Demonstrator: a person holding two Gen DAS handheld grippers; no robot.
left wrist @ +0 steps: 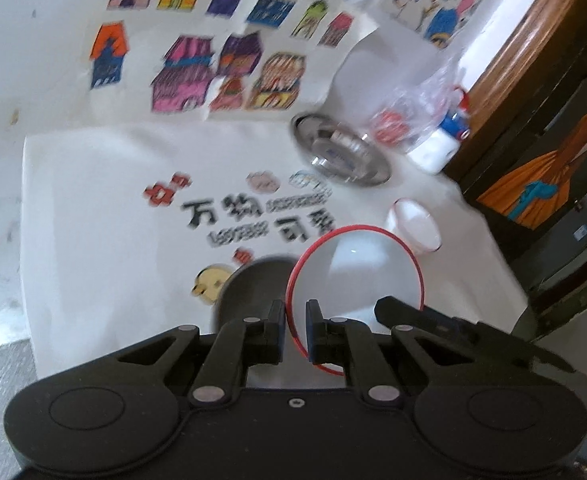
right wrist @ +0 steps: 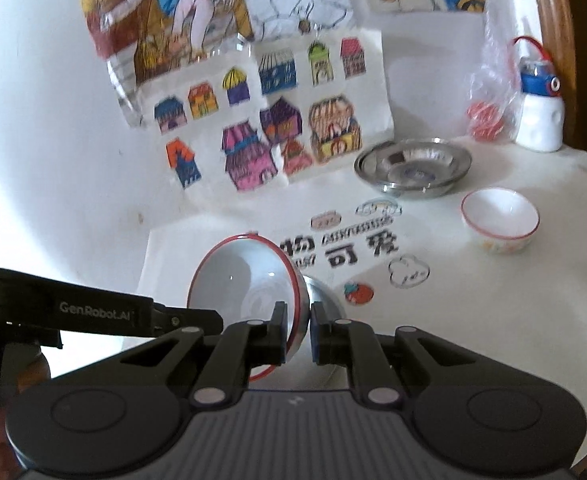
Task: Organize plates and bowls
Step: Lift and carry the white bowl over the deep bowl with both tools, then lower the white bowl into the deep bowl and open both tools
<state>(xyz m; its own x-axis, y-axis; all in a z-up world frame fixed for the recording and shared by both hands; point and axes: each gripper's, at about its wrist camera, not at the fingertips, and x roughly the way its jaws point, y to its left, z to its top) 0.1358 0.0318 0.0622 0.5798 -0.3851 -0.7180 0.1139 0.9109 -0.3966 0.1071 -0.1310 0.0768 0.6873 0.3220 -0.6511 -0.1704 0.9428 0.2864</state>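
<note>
A white bowl with a red rim is held by both grippers at opposite sides of its rim, above the white table. My left gripper is shut on its rim. My right gripper is shut on the same bowl, which tilts to the left there. The right gripper's finger shows at the bowl's right side in the left wrist view. A second, smaller red-rimmed bowl stands upright on the table to the right; it also shows in the left wrist view. A steel plate lies behind it.
Coloured drawings of houses lie on the table behind a printed white sheet. A white bottle with a blue cap and a clear plastic bag stand at the back right by a wooden edge.
</note>
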